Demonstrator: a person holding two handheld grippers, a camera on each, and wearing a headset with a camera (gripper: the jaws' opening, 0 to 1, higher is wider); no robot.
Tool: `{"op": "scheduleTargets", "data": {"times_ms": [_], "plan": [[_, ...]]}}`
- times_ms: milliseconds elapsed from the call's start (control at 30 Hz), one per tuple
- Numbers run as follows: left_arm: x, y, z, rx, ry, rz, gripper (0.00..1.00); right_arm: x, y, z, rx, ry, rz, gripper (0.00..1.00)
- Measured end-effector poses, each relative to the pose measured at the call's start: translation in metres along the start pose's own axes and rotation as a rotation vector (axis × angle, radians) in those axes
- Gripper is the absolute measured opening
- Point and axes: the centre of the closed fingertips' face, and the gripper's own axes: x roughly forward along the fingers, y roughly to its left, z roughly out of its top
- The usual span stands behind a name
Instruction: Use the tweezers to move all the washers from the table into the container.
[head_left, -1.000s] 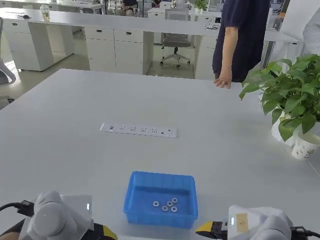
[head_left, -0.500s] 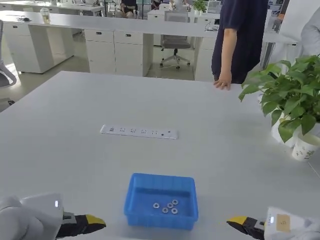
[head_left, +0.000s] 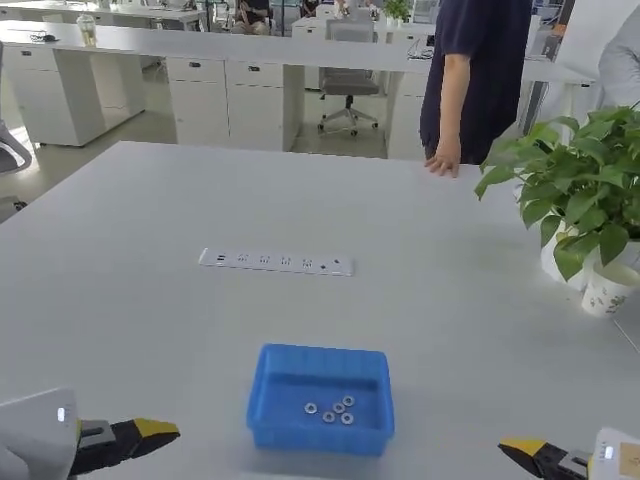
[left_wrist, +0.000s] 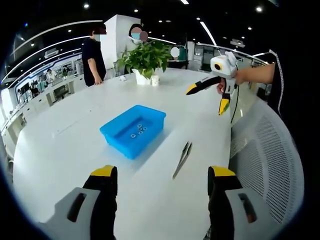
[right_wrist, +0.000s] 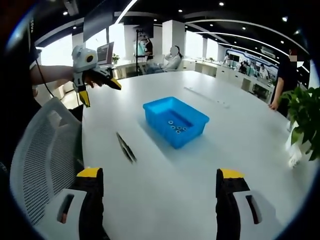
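The blue container (head_left: 322, 398) sits near the table's front edge with several washers (head_left: 332, 410) inside. In the left gripper view the container (left_wrist: 133, 129) lies ahead, and the tweezers (left_wrist: 182, 159) rest on the table between it and the front edge. My left gripper (left_wrist: 163, 175) is open with nothing in it, and shows at the lower left in the head view (head_left: 150, 433). My right gripper (right_wrist: 160, 175) is open too, low at the right (head_left: 520, 448). The tweezers (right_wrist: 126, 147) lie left of the container (right_wrist: 176, 120). Each gripper faces the other (left_wrist: 207, 99) (right_wrist: 101, 94).
A white power strip (head_left: 276, 262) lies mid-table. A potted plant (head_left: 585, 190) and paper cup (head_left: 605, 290) stand at the right edge. A person (head_left: 470, 80) stands at the far edge, hand on the table. A white mesh chair (left_wrist: 270, 150) is behind the front edge.
Both grippers have moved outward from beside the container toward the picture's lower corners, left one leftward and right one rightward. The container and washers have stayed put.
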Motion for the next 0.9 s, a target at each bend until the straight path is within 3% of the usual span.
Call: {"op": "scheduleTargets", "data": {"times_ms": [167,300,533,900], "plan": [[-0.006,-0.001,0.01,0.003,-0.05,0.037,0.87,-0.009,-0.003,0.0,0.009,-0.027,-0.018,1.0],[-0.006,0.0,0.014,-0.005,-0.077,0.067,0.99,-0.013,-0.002,0.0,0.019,-0.045,-0.024,1.0],[0.003,-0.001,0.011,-0.011,-0.053,0.065,0.99,-0.011,-0.004,-0.003,0.011,-0.036,-0.037,1.0],[0.004,0.005,0.01,-0.053,-0.074,0.084,0.99,-0.011,-0.007,0.001,0.018,-0.057,-0.045,1.0]]}}
